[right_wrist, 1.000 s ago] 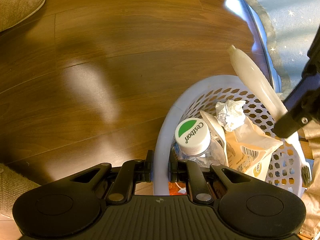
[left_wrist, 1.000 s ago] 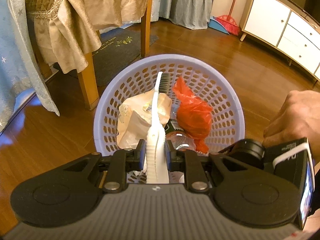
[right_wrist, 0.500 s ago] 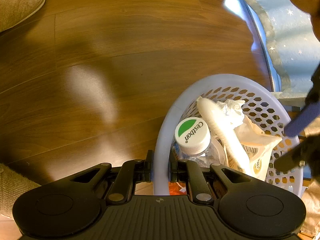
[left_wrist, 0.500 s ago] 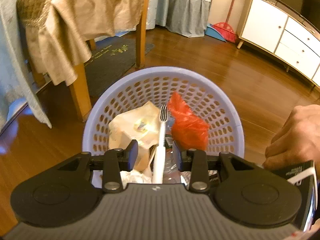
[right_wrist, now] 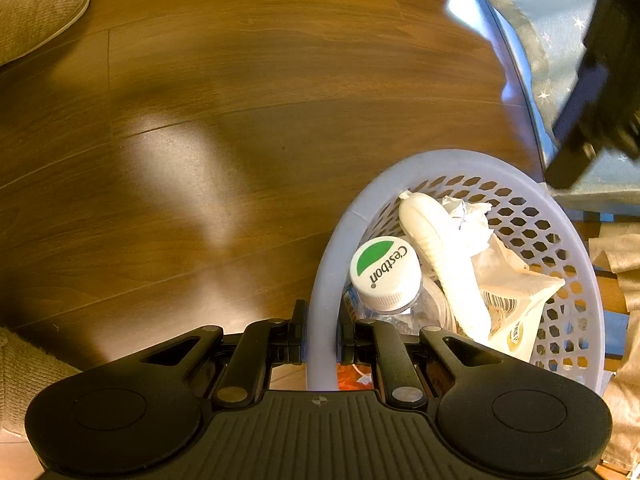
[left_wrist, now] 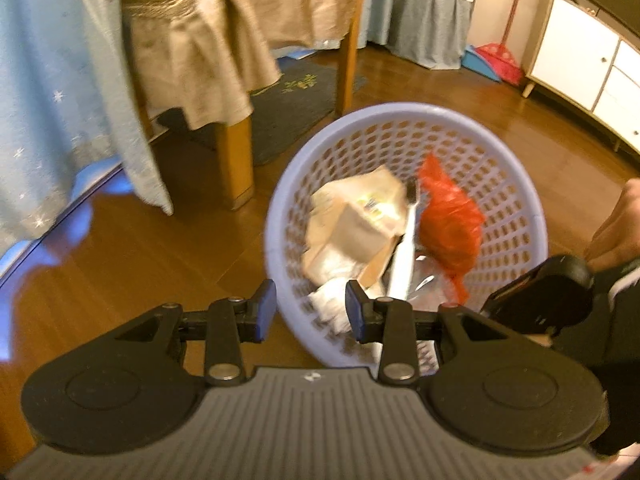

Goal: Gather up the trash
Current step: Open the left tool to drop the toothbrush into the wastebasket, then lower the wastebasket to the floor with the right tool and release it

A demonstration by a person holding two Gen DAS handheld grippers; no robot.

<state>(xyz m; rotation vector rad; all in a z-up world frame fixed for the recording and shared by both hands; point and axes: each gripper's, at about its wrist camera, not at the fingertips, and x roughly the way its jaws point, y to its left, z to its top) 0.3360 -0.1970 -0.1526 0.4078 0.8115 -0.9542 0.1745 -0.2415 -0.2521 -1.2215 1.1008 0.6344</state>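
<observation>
A lilac perforated basket [left_wrist: 516, 184] holds trash: a white toothbrush [left_wrist: 402, 256], a tan paper wrapper [left_wrist: 352, 224], a red plastic bag [left_wrist: 450, 224] and crumpled tissue. My left gripper [left_wrist: 311, 316] is open and empty, over the basket's near left rim. My right gripper [right_wrist: 321, 336] is shut on the basket rim [right_wrist: 340, 240]. In the right wrist view the toothbrush [right_wrist: 444, 264] lies on the trash beside a clear bottle with a white and green cap [right_wrist: 384, 270]. A hand [left_wrist: 616, 228] holds the right gripper at the basket's right side.
A wooden chair draped in tan cloth [left_wrist: 208, 40] stands left of the basket, with a blue curtain [left_wrist: 52, 92] beside it. A white cabinet [left_wrist: 588, 64] and a red broom [left_wrist: 496, 60] stand at the back. A grey slipper [right_wrist: 36, 12] rests on the wooden floor.
My left gripper opened and let go of the toothbrush, which dropped into the basket. The left gripper then drew back to the left. The right gripper stayed on the rim.
</observation>
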